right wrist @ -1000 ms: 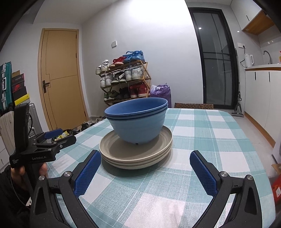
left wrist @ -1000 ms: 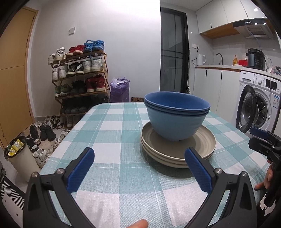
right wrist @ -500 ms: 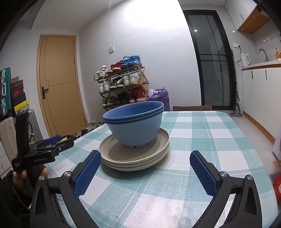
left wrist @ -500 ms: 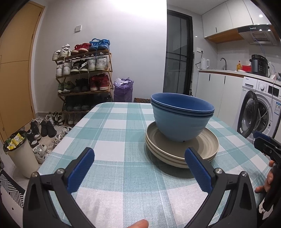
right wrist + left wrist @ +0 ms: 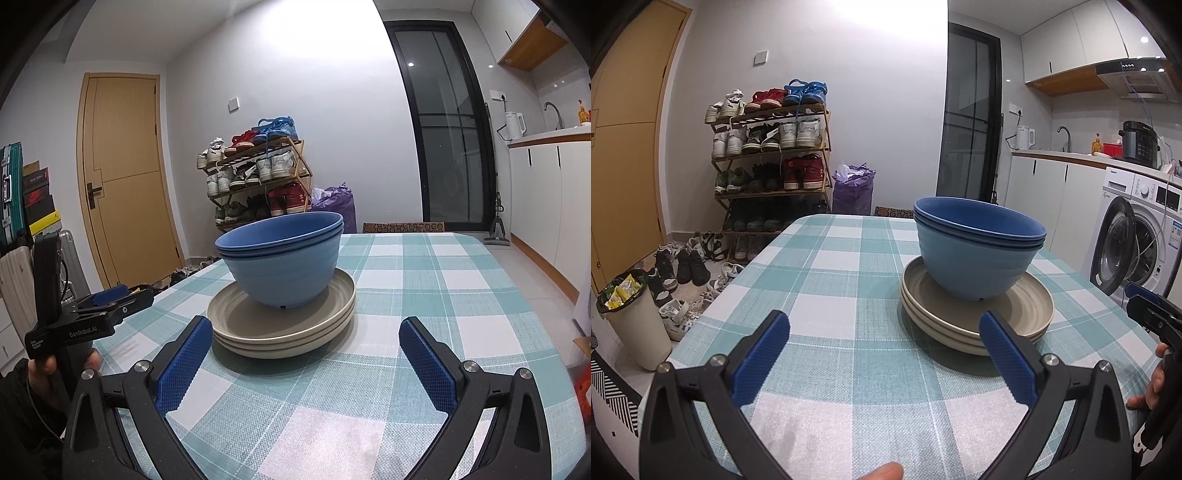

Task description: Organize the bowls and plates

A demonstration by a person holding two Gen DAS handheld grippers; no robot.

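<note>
A stack of 3 nested blue plastic bowls (image 5: 979,254) sits upright inside the top of a stack of 3 shallow beige ridged plates (image 5: 975,317), all resting on the desk covered with a teal-and-white checked cloth (image 5: 834,280). In the left wrist view the left gripper (image 5: 886,354) hovers low over the near part of the desk with its jaws spread wide and nothing between them; the plates lie just beyond it and to the right, so that the right blue-padded finger (image 5: 1006,358) overlaps the near rim of the plate stack in the picture, though whether it touches cannot be told. The bowls stand farther off, above and behind that finger. In the right wrist view the right gripper (image 5: 304,358) is likewise opened wide and empty, held near the desk surface; the plates (image 5: 284,325) and bowls (image 5: 282,266) lie just ahead of it, slightly left of centre, with the left padded finger (image 5: 183,363) close to the near left rim of the plates. At the left edge of that view the left gripper's black body, gripped by a hand (image 5: 61,369), stays apart from the stack. At the right edge of the left wrist view, the right gripper's tip and a hand (image 5: 1152,384) show beside the desk's right side.
</note>
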